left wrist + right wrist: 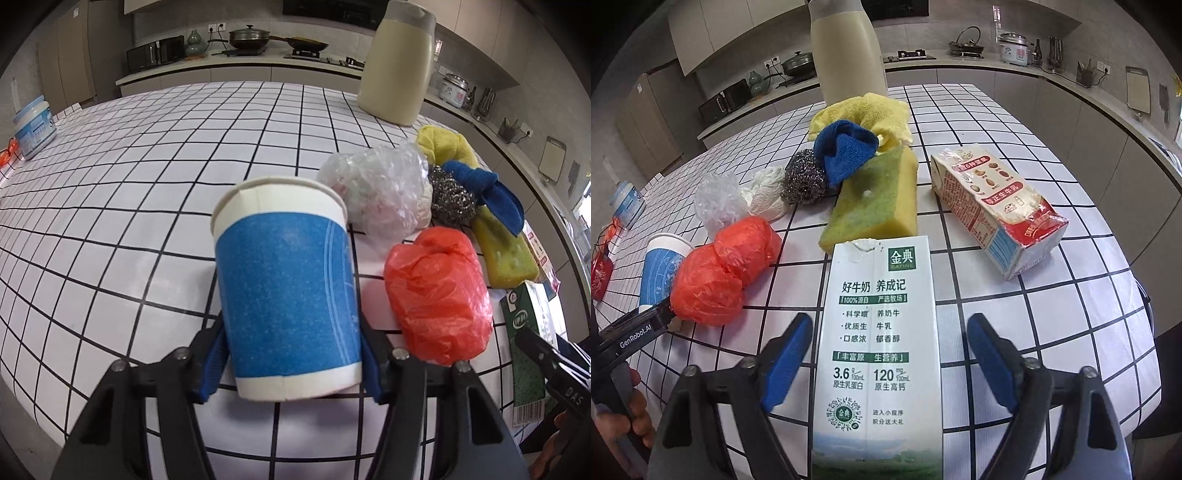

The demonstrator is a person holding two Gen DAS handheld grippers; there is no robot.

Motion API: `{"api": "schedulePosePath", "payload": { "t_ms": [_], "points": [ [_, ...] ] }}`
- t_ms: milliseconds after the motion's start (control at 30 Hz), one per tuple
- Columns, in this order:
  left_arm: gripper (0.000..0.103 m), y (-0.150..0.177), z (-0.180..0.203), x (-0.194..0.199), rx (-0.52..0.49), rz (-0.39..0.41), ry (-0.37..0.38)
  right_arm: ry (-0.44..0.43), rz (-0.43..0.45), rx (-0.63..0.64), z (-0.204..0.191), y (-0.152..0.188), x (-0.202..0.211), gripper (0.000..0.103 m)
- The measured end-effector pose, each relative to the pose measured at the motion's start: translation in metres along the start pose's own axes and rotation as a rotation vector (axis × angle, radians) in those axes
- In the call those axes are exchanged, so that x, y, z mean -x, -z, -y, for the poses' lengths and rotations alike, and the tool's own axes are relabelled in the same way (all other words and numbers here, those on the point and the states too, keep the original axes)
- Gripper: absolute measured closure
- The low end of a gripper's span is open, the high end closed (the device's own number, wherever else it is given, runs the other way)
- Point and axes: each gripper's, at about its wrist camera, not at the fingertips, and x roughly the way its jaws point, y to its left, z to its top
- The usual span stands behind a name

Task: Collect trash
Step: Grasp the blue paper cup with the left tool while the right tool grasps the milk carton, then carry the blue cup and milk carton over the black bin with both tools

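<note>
Left gripper (291, 354) – blue pads pressed on paper cup (284, 284), blue band, white rim, upright on checked table (147, 166). Right gripper (886, 365) – jaws wide, clear of green-white milk carton (881, 332) lying flat between them. Cup interior not visible.

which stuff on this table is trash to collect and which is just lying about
Trash, by the look of it:
- paper cup, between the left gripper's pads
- green milk carton, between the right gripper's open jaws
- red milk carton
- red plastic bag
- clear plastic bag

Likely just lying about:
- sponge
- steel scourer
- blue cloth
- yellow cloth
- cream jug
</note>
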Motion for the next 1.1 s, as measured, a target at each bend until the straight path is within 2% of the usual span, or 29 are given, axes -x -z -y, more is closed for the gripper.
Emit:
{"api": "schedulePosePath", "payload": {
  "t_ms": [33,100,533,1100],
  "points": [
    [0.042,0.0,0.0,0.0,0.001,0.0,0.004,0.0,-0.005,0.003,0.0,0.0,-0.001,0.035],
    [0.043,0.0,0.0,0.001,0.008,0.004,0.006,-0.004,-0.015,0.008,-0.001,0.002,-0.004,0.043],
    [0.044,-0.001,0.0,0.037,0.038,0.091,0.006,-0.064,0.048,0.03,0.0,-0.005,0.017,0.046],
    [0.044,0.012,0.062,0.063,-0.006,0.116,0.062,-0.09,0.094,0.031,0.032,-0.009,0.043,0.046]
  ]
}}
